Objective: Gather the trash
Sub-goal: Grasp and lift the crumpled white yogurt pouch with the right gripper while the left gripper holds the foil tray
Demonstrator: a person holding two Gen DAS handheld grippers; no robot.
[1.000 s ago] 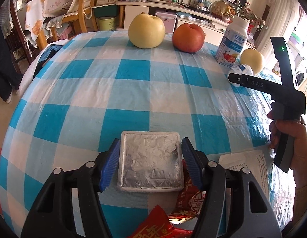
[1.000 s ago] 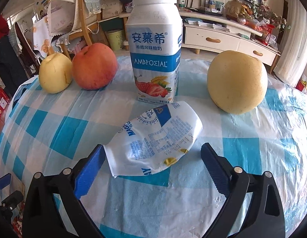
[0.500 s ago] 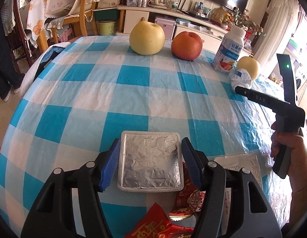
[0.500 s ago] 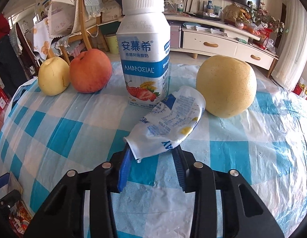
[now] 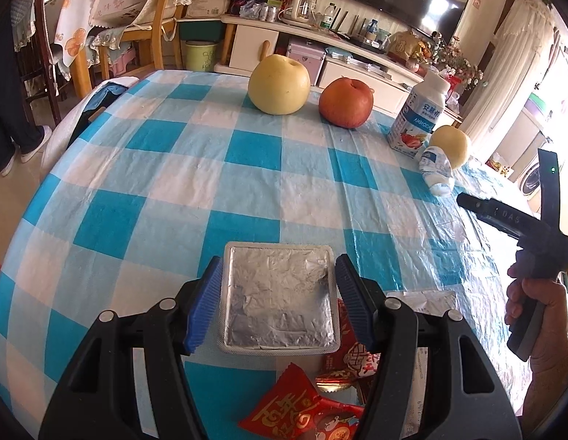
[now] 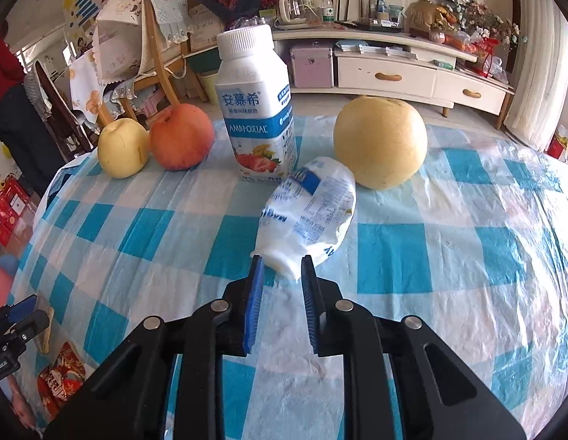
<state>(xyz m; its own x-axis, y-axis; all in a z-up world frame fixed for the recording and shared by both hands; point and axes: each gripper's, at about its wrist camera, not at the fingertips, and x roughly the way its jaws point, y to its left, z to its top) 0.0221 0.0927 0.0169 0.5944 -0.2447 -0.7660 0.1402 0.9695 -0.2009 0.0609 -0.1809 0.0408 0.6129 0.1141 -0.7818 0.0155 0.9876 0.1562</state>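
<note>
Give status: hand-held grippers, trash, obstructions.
Right hand-held gripper just closed, shut on crumpled white-blue plastic wrapper. Left hand-held gripper clamps square foil-lidded tray. White yogurt bottle, yellow pear close behind wrapper.

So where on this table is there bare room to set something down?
The checked tablecloth is bare from the foil tray up to the big pear and apple. It is crowded around the yogurt bottle and by the red wrappers.
</note>
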